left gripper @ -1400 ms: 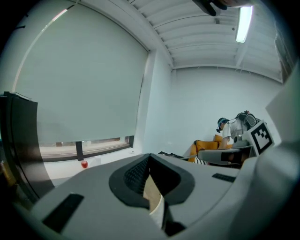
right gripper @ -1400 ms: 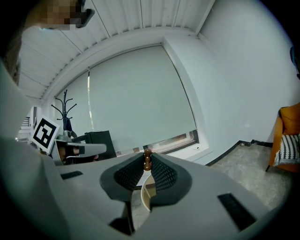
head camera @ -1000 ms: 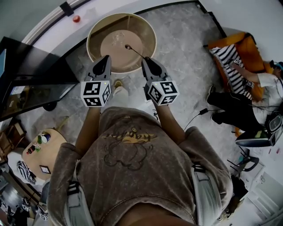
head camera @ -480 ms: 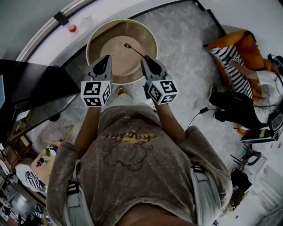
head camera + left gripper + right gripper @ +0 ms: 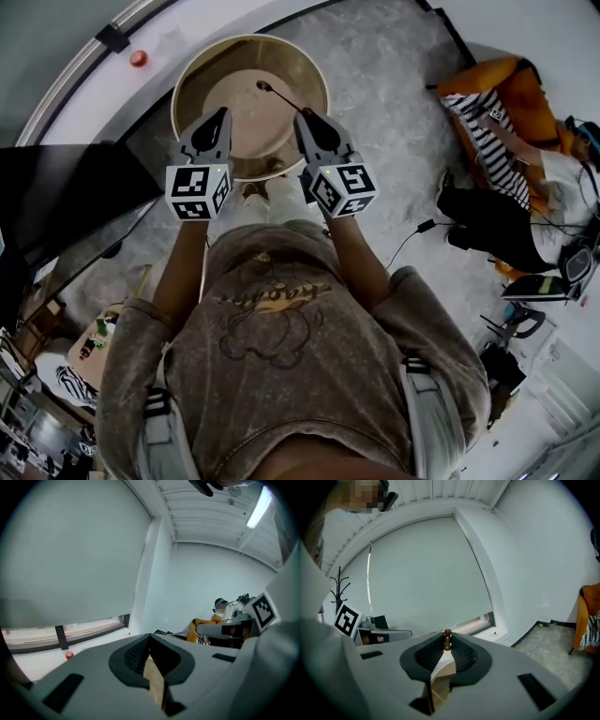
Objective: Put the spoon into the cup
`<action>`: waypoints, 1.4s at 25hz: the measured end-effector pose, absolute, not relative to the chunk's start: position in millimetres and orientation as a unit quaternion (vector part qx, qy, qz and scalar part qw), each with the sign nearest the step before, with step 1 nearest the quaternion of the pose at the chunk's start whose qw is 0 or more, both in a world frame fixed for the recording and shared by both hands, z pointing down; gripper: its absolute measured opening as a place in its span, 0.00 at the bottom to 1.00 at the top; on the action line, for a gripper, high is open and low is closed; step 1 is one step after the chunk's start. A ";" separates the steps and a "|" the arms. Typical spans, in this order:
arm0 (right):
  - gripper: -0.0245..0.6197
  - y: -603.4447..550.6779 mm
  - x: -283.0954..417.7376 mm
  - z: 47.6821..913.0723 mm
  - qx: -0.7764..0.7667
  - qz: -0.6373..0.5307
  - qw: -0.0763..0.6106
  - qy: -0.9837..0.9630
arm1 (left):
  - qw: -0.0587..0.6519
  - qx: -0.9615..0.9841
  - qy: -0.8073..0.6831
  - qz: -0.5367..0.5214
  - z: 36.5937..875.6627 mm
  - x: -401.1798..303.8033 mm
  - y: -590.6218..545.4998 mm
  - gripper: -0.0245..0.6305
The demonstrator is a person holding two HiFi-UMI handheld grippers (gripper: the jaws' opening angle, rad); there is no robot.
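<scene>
Right gripper (image 5: pixel 304 114) grips the spoon (image 5: pixel 281 99) at upper centre, over round table (image 5: pixel 185 80). Left gripper (image 5: pixel 222 113) closed, empty. No cup visible; placement outstanding.

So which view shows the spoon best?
Head view: most of the spoon shows, sticking out of the right gripper. The right gripper view shows only its brown end between the jaws; the left gripper view shows nothing clear of it.

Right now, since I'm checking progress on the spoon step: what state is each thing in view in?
Left hand-held gripper: shut, nothing between its jaws.
Right hand-held gripper: shut on the spoon.
Spoon: gripped by its handle, bowl out over the round table, not in a cup.
</scene>
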State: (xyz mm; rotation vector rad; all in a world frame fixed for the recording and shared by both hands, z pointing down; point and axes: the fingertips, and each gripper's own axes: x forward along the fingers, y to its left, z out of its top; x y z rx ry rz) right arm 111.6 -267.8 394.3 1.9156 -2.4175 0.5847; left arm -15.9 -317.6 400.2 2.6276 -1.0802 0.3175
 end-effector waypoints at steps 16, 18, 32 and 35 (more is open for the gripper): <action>0.13 -318.4 124.9 449.3 0.587 0.222 0.020 -0.778 | 0.166 0.892 -0.400 0.128 450.9 -3.8 -360.1 0.05; 0.13 -320.5 128.6 456.6 0.585 0.227 0.022 -0.778 | 0.170 0.890 -0.401 0.132 461.1 0.2 -361.4 0.05; 0.13 -343.2 134.3 516.1 0.572 0.267 0.046 -0.774 | 0.203 0.878 -0.407 0.148 517.3 12.7 -384.5 0.05; 0.13 -350.1 136.9 529.2 0.569 0.271 0.057 -0.774 | 0.210 0.875 -0.412 0.145 520.3 13.2 -386.7 0.05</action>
